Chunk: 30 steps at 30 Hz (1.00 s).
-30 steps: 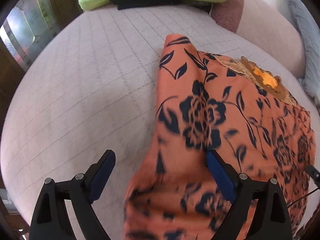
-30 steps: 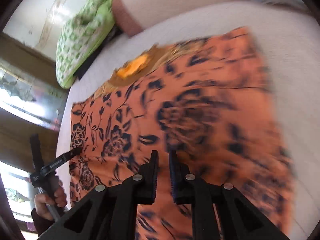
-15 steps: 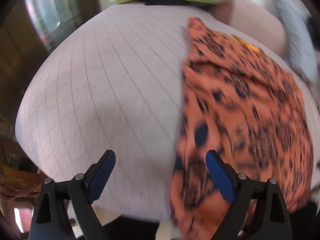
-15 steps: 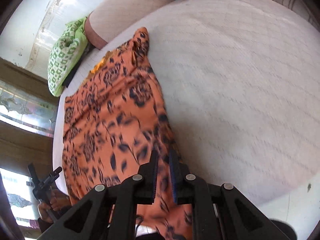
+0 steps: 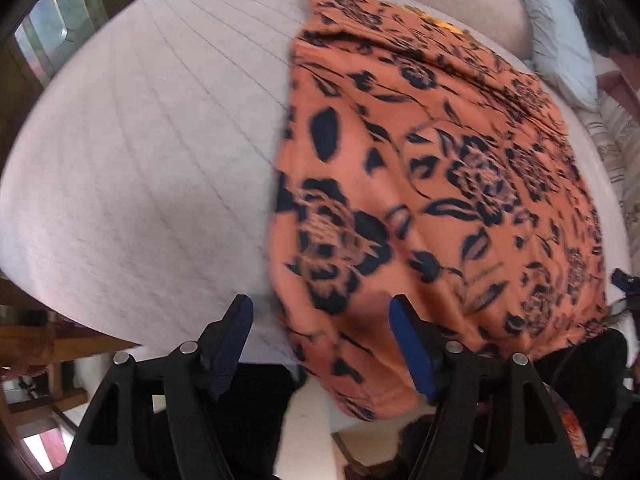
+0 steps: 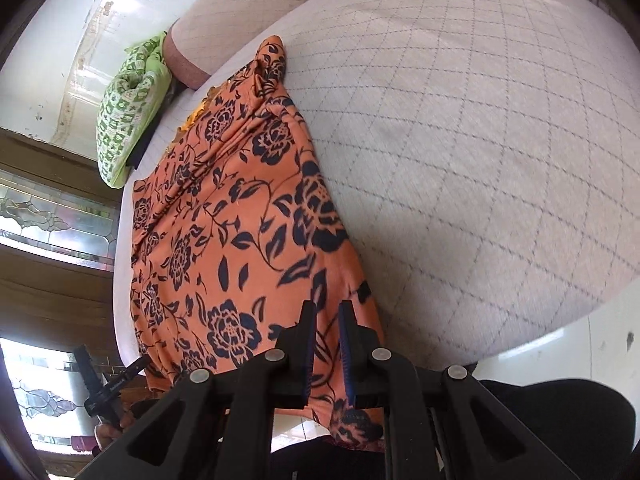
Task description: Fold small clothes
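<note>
The orange flowered garment [image 6: 240, 220] lies spread on the bed [image 6: 480, 140], its near hem hanging over the edge at the frame bottom. The right gripper [image 6: 326, 344] is pinched nearly closed on that hem, apparently anchoring one corner. The left gripper [image 5: 320, 344] has just been closing; the opposite hem corner lies between its jaws, not yet pinched.

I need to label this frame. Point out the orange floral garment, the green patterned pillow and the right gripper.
orange floral garment [image 6: 240, 240], right wrist view, middle of the spread cloth.
green patterned pillow [image 6: 128, 104], right wrist view, its printed face.
right gripper [image 6: 327, 344], right wrist view, the narrow gap between its fingertips, over the garment's near edge.
</note>
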Available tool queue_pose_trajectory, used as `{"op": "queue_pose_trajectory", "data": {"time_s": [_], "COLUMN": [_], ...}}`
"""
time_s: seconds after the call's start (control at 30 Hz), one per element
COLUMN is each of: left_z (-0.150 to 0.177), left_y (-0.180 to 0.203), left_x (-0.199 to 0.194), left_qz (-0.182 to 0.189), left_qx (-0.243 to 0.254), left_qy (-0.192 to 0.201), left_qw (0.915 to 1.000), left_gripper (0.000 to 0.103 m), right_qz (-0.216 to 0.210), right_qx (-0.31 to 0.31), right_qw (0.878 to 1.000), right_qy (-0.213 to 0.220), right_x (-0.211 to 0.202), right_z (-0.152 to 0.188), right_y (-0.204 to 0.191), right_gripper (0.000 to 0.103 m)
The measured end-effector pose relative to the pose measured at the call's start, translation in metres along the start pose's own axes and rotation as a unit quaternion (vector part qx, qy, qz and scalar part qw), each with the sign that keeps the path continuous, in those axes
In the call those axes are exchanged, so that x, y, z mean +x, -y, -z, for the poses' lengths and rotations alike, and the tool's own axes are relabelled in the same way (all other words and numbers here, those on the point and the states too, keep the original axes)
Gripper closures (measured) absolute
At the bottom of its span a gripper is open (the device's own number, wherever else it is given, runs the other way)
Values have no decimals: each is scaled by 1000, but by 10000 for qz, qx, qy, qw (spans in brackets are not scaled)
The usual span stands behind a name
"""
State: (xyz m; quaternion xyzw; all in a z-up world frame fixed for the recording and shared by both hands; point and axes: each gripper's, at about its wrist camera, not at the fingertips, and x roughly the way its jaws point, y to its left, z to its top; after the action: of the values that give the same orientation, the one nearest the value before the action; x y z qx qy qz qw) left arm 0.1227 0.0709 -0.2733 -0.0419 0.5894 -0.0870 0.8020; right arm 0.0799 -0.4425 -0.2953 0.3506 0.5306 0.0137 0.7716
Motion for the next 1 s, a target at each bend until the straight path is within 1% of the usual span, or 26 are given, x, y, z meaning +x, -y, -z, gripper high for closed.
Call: {"op": "queue_pose_trajectory", "data": {"time_s": [0.03, 0.07, 0.13, 0.17, 0.23, 0.27, 0.3, 0.33, 0.37, 0.4, 0.47, 0.53, 0.57, 0.6, 0.67, 0.73, 0.77, 0.8, 0.83, 0.87, 0.9, 0.93, 0.97, 1.0], "left_z": [1, 2, 4, 5, 5, 5, 6, 7, 7, 8, 6, 5, 5, 4, 4, -1, 0, 1, 1, 2, 1, 0, -2, -3], "left_y": [4, 10, 14, 17, 19, 22, 23, 21, 19, 18, 18, 22, 23, 22, 20, 23, 24, 23, 21, 17, 12, 6, 1, -3], "left_x": [1, 3, 5, 6, 3, 3, 3, 2, -1, -2, -4, -3, -4, -3, -2, 8, 7, 7, 6, 5, 4, 5, 6, 7], "left_qz": [14, -47, -286, -412, -384, -370, -353, -298, -244, -195, -198, -119, -102, -31, 228, 253, 212, 142, 31, 92, 238, 404, 529, 633], "left_qx": [48, 102, 214, 279, 360, 367, 361, 338, 318, 295, 369, 513, 526, 489, 356, 328, 375, 416, 452, 430, 363, 245, 150, 76], "left_qy": [8, 22, 37, 63, 139, 175, 203, 224, 230, 238, 234, 202, 178, 127, 84, 85, 97, 112, 125, 123, 111, 90, 52, 24], "left_qw": [10000, 9999, 9994, 9987, 9985, 9985, 9985, 9987, 9989, 9991, 9988, 9984, 9984, 9987, 9991, 9991, 9990, 9990, 9989, 9990, 9990, 9988, 9985, 9980], "left_gripper": [32, 32, 38, 45, 57, 69, 78, 82, 87, 89, 90, 89, 83, 73, 63, 63, 66, 78, 85, 92, 95, 95, 96, 96], "right_qz": [-7, -12, -34, -50, -94, -99, -104, -111, -114, -95, -55, -126, -135, -143, -105, 188, 312, 479, 674, 733, 651, 531, 379, 193], "right_qx": [38, 79, 173, 234, 322, 354, 367, 362, 359, 342, 303, 273, 250, 223, 182, 173, 193, 187, 81, -1, -15, 41, 105, 155], "right_qw": [10000, 10000, 9998, 9997, 9994, 9993, 9993, 9993, 9993, 9993, 9994, 9995, 9996, 9996, 9994, 9983, 9977, 9970, 9960, 9956, 9961, 9967, 9972, 9975], "right_qy": [3, 21, 65, 57, 29, 22, 29, 44, 83, 112, 134, 111, 41, -43, -265, -525, -571, -584, -582, -581, -593, -617, -640, -665], "right_x": [-1, -2, -3, -4, -5, -5, -5, -6, -7, -7, -7, -4, -1, 4, 17, 34, 40, 45, 47, 46, 43, 40, 37, 33], "right_z": [2, 4, 6, 8, 9, 10, 11, 12, 13, 14, 14, 14, 15, 16, 20, 27, 30, 34, 37, 38, 39, 38, 37, 36], "right_y": [3, 5, 12, 15, 20, 22, 23, 24, 24, 24, 24, 22, 20, 17, 12, 8, 7, 6, 2, 0, -2, -2, -1, -2], "right_gripper": [89, 89, 89, 88, 82, 74, 62, 51, 32, 30, 30, 30, 30, 30, 30, 30, 35, 44, 49, 56, 66, 72, 86, 90]}}
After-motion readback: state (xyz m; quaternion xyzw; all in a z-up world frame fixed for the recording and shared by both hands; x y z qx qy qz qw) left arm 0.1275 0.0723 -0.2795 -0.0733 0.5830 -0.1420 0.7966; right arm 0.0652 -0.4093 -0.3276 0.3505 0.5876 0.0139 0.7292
